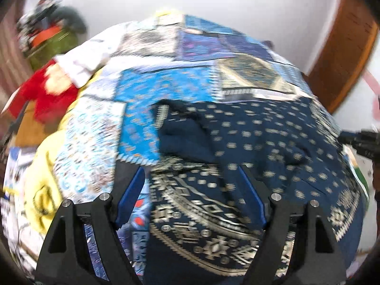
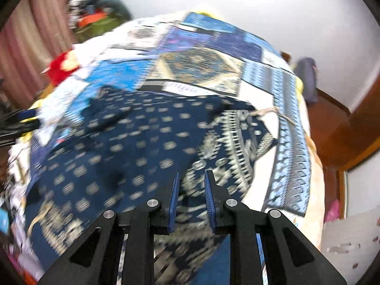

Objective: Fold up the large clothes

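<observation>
While both views are motion-blurred, the layout reads clearly enough: a navy printed garment (image 1: 249, 142) lies spread and rumpled on a bed covered by a blue patchwork quilt (image 1: 142, 90). It carries small pale motifs over most of its area and a dense geometric border band (image 2: 228, 142) at one end.

Left gripper (image 1: 190, 180): jaws spread wide over the bordered near edge, nothing between the pads. Right gripper (image 2: 191, 190): blue pads (image 2: 173, 201) set narrowly apart, with patterned cloth visible in the gap; cannot tell whether it is actually pinched.

Handling estimate: thin woven fabric, light, fully limp, no stiffness to hold a fold line by itself. It should drape and drag on the quilt rather than slide cleanly, and several creases and a raised fold (image 1: 180, 128) already show near the middle. A pale drawstring or cord (image 2: 268, 111) trails off the far edge.

Grasp judgement: take the border band at two well-separated points along the hem, one per gripper, pinching a single layer close to the edge, then lift together to keep the fold straight.

Red cloth (image 1: 47, 99) and clutter sit at the far left, clear of the work.
</observation>
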{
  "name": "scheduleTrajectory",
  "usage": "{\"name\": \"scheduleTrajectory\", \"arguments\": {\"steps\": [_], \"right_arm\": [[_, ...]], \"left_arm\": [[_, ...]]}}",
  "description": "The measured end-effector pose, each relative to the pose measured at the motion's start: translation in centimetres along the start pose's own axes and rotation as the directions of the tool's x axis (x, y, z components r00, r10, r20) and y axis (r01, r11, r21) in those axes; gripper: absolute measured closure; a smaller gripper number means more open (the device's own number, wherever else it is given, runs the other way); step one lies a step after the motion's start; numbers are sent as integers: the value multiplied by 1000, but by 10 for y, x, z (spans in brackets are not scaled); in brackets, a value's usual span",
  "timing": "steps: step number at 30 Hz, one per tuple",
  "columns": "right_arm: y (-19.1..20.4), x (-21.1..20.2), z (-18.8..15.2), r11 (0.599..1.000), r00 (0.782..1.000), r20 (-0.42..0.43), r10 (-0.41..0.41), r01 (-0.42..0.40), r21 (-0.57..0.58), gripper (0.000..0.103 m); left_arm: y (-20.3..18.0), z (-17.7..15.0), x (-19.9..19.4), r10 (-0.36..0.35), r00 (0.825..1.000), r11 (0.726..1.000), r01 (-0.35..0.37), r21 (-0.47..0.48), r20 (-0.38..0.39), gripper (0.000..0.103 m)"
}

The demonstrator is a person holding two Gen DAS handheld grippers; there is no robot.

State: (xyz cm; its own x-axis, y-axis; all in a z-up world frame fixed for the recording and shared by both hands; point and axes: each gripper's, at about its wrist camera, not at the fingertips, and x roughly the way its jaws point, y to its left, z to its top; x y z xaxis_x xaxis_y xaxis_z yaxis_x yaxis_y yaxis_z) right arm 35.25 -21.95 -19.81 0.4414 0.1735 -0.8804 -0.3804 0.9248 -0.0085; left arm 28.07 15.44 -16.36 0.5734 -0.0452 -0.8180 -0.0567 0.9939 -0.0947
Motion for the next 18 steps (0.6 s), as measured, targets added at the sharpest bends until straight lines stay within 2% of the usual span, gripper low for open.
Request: {"name": "scheduleTrajectory", "arguments": {"steps": [2, 3, 5, 7, 12, 18], "right_arm": [[-12, 39, -1, 999, 994, -100, -35, 38, 33, 85], [-17, 51, -2, 999, 993, -116, -12, 18, 46, 85], [-23, 50, -7, 998, 998, -57, 20, -16, 62, 85], [-25, 45, -9, 999, 999, -45, 17, -15, 46, 85], [-20, 35, -18, 999, 998, -32, -51, 50, -7, 85], [-20, 27, -32, 991, 991, -42, -129, 128, -27, 85]], "left_arm": [[11, -2, 7, 13, 1000, 1000, -14, -24, -22, 24], [16, -5, 12, 19, 999, 999, -20, -35, -36, 24], [26, -12, 23, 38, 997, 998, -42, -50, -73, 24], [32, -18, 33, 48, 994, 997, -54, -58, -102, 24], [45, -22, 58, 38, 988, 993, -53, -101, -151, 24], [55, -5, 86, -18, 985, 988, -9, -154, -172, 24]]}}
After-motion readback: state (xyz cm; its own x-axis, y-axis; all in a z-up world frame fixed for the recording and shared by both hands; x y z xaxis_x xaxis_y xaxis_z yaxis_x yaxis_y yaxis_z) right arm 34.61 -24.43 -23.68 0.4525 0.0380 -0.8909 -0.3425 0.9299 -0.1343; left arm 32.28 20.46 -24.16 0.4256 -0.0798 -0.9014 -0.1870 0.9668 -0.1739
